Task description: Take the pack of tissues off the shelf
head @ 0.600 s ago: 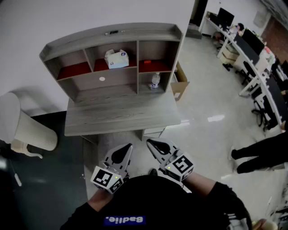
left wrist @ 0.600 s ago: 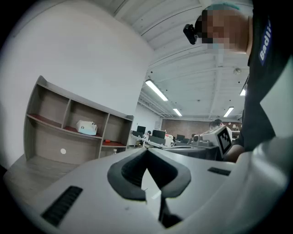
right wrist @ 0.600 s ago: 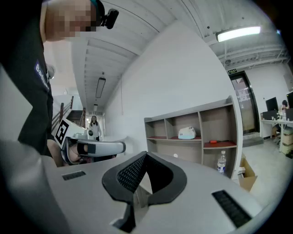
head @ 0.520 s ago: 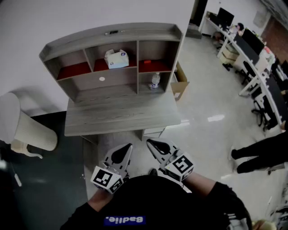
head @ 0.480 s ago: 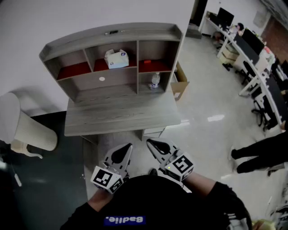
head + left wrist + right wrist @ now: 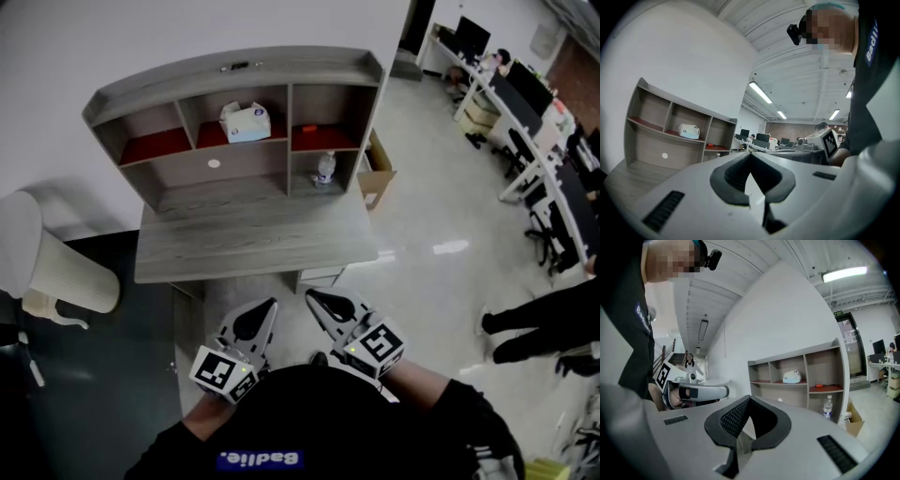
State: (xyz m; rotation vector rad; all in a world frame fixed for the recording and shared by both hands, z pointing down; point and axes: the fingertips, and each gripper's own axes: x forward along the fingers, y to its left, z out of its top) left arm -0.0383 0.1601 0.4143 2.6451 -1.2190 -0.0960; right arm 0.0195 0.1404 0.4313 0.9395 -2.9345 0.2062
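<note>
The pack of tissues (image 6: 245, 122) is sitting in the shelf's (image 6: 234, 70) upper middle compartment, at twelve o'clock. Nothing is changing: the left gripper (image 6: 261, 311) and right gripper (image 6: 317, 300), both clenched empty, are still waiting at six o'clock, so the reach is not starting yet.

White lettering on the chest of the person's black shirt (image 6: 328, 412) reads "Badlie." in the head view. The left gripper view shows the same word running up the shirt, cut off at "Badli". The print on the pack of tissues (image 6: 246, 122) and on the green sign (image 6: 839, 312) over the doorway is too small to read.
</note>
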